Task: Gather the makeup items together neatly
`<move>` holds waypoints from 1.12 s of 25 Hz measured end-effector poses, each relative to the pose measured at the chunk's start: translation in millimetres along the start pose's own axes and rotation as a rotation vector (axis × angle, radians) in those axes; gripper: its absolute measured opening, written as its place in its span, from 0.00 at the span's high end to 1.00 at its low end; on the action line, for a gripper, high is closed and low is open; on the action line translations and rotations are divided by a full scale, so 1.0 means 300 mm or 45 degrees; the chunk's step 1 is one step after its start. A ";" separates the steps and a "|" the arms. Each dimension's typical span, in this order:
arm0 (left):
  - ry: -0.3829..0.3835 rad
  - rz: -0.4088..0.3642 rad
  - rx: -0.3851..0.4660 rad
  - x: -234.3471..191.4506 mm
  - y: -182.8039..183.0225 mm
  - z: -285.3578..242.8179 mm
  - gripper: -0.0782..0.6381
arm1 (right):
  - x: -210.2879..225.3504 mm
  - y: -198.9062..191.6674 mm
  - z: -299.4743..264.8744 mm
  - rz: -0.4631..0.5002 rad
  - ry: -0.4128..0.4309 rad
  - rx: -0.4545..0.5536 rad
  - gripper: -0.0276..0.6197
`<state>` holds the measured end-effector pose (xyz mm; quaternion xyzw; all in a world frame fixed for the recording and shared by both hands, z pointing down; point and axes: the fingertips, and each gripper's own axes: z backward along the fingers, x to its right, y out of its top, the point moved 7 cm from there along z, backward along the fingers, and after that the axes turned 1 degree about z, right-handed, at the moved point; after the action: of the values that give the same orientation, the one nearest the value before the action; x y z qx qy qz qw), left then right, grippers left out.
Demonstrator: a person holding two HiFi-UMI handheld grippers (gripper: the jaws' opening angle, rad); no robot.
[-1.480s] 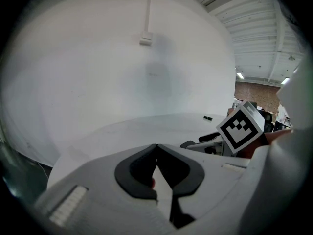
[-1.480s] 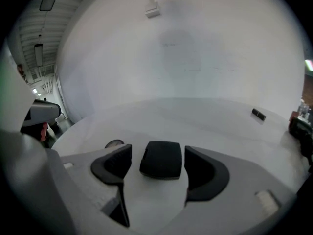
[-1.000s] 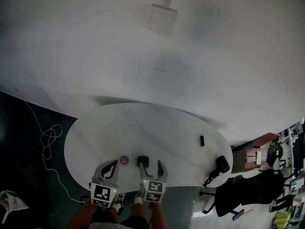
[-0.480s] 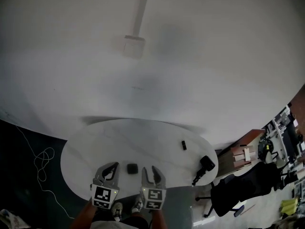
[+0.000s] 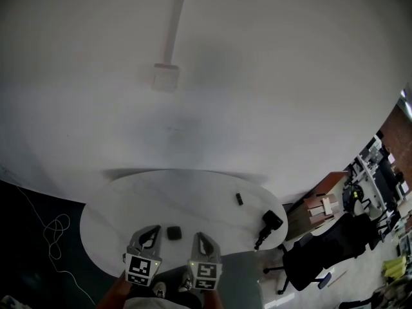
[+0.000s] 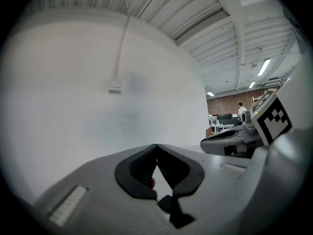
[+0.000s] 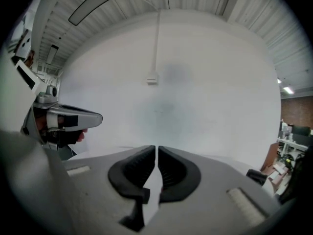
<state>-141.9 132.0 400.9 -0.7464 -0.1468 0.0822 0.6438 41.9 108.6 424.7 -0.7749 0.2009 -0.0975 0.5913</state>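
Note:
On the white oval table (image 5: 129,198), a small black compact (image 5: 172,232) lies between my two grippers near the front edge. A small black item (image 5: 238,199) lies further right. A larger black item with a handle (image 5: 267,224) sits at the table's right edge. My left gripper (image 5: 153,230) (image 6: 156,148) has its pad tips touching. A small reddish spot shows low between them, and I cannot tell what it is. My right gripper (image 5: 199,236) (image 7: 156,151) is closing, with only a thin slit between its pads and nothing in it.
A black office chair (image 5: 322,256) stands right of the table, with a wooden cabinet (image 5: 322,208) behind it. A white cable (image 5: 55,227) lies on the dark floor at the left. A white wall with a mounted box (image 5: 165,76) rises behind the table.
The right gripper's jaws have gone from wide open to nearly together. The head view has tilted up, so the table now sits lower and smaller. A small round item by the left gripper is no longer visible.

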 end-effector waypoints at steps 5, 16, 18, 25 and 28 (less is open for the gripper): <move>-0.023 -0.007 0.012 0.017 0.008 0.008 0.88 | 0.004 0.006 0.028 0.004 -0.020 0.006 0.93; -0.105 -0.004 0.025 0.060 0.019 -0.028 0.88 | 0.062 -0.008 0.079 -0.009 -0.120 -0.007 0.94; -0.138 -0.009 0.031 0.086 0.027 -0.046 0.88 | 0.092 -0.009 0.101 -0.015 -0.159 -0.006 0.94; -0.289 -0.024 0.046 0.226 0.056 -0.133 0.88 | 0.232 -0.036 0.201 -0.049 -0.316 -0.018 0.94; -0.357 -0.031 0.056 0.295 0.073 -0.187 0.88 | 0.304 -0.053 0.237 -0.065 -0.374 -0.024 0.94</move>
<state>-38.4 105.6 393.9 -0.7115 -0.2424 0.1810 0.6342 154.8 135.4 411.9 -0.7913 0.0934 0.0038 0.6043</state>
